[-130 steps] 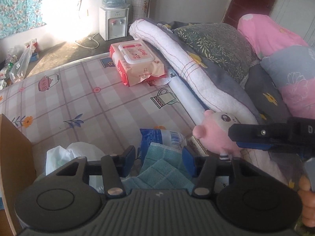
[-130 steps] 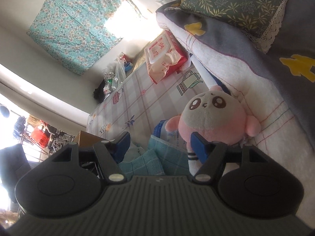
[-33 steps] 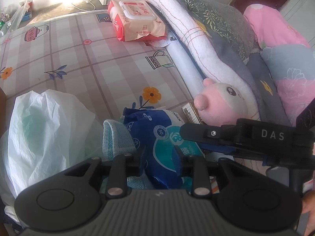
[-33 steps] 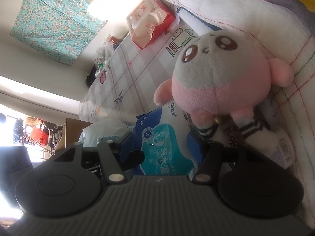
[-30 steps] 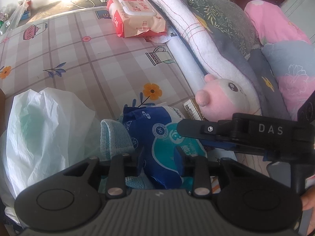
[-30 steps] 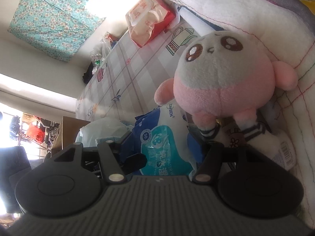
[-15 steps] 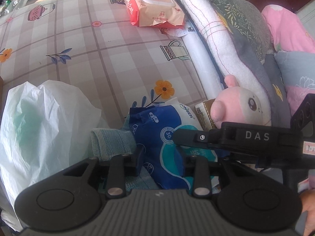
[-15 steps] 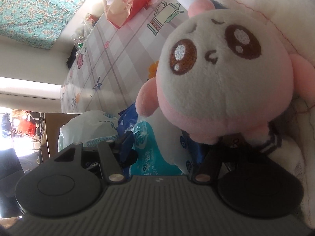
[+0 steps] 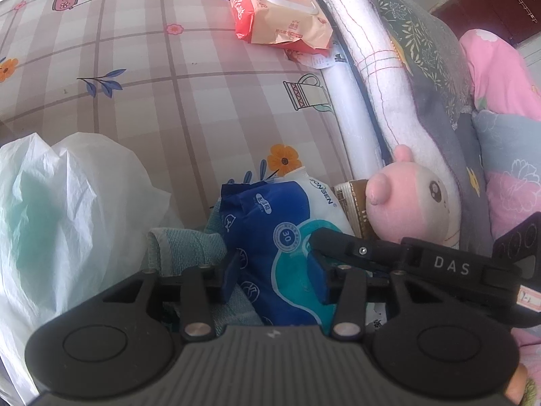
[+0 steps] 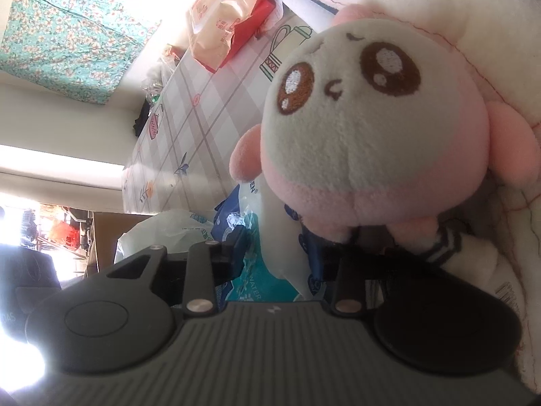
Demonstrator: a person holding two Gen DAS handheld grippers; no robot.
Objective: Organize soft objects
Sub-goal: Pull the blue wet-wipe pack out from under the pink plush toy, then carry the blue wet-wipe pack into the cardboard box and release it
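**Bed corner, two grippers on one tissue pack**

While both tools crowd the same item, room at the near edge is tight. Nearest, the left gripper (image 9: 277, 279) straddles the blue tissue pack (image 9: 270, 223); its jaws are opening, the pack between them, and whether the pads press on it cannot be told. The pack's long axis runs away from the camera, its white end pointing up the bed toward an orange flower print. A teal towel (image 9: 189, 247) lies against the pack's left side, partly under the left finger. To the left of that, a white plastic bag (image 9: 67, 203) fills the near-left margin, closing that side.

From the right, the right gripper (image 10: 282, 257) reaches in at the same pack (image 10: 257, 260); its jaws are closing with the pack's wrapper between them, contact unclear. In the left view its black finger (image 9: 358, 252) crosses over the pack's right half.

Just beyond, a pink plush toy (image 10: 365, 115) lies face up toward the right camera, legs toward that gripper, its back against the rolled white blanket (image 9: 378, 67) that walls off the right edge.

Farther on, the checked bedsheet (image 9: 152, 67) is open. At the far end sits a red wet-wipes pack (image 9: 274, 6), beside the blanket roll.
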